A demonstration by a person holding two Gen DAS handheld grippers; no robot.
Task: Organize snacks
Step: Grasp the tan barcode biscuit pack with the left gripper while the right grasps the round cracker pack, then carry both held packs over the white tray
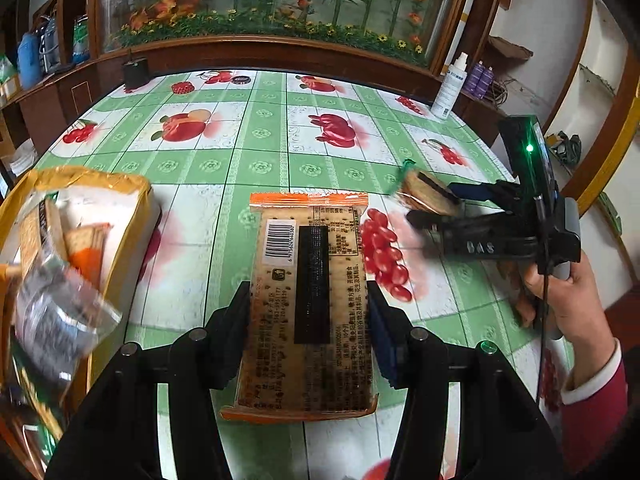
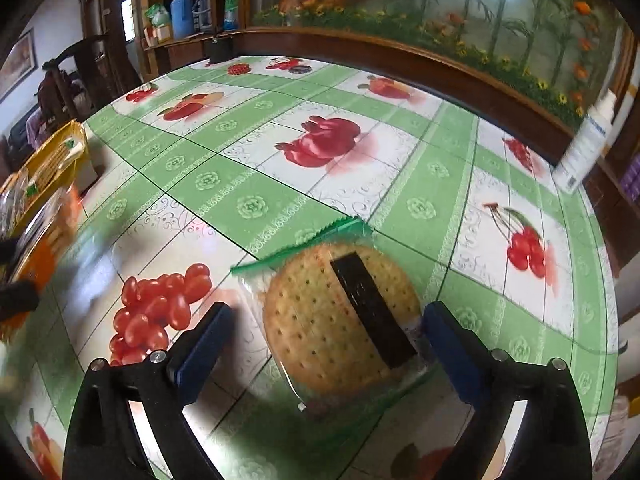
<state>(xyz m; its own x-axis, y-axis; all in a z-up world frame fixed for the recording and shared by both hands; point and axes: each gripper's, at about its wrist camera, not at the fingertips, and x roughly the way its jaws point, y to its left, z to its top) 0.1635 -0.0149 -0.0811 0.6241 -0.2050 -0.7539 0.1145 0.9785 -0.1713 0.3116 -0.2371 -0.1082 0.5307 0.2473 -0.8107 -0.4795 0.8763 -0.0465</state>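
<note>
A: Left side first?
B: Yellow-rimmed box of snack packs (image 1: 120, 216) at the far left edge. Left gripper (image 1: 308, 308) clamped on the rectangular orange-edged cracker packet (image 1: 308, 300) — pads on both long sides, packet above the green fruit-print tablecloth (image 1: 248, 140).
A: And the right gripper (image 2: 324, 344)?
B: Jaws wide apart. Round cracker in clear green-trimmed wrapper (image 2: 340, 328) sits btwn them — touching the right pad, clear of the left.

Bright even daylight, soft glare on the glossy worktop (image 2: 280, 184) and the glass panel (image 2: 460, 4); heavy fisheye bending with dark corners, left edges smeared by motion blur, the bottle (image 2: 584, 148) streaky too
</note>
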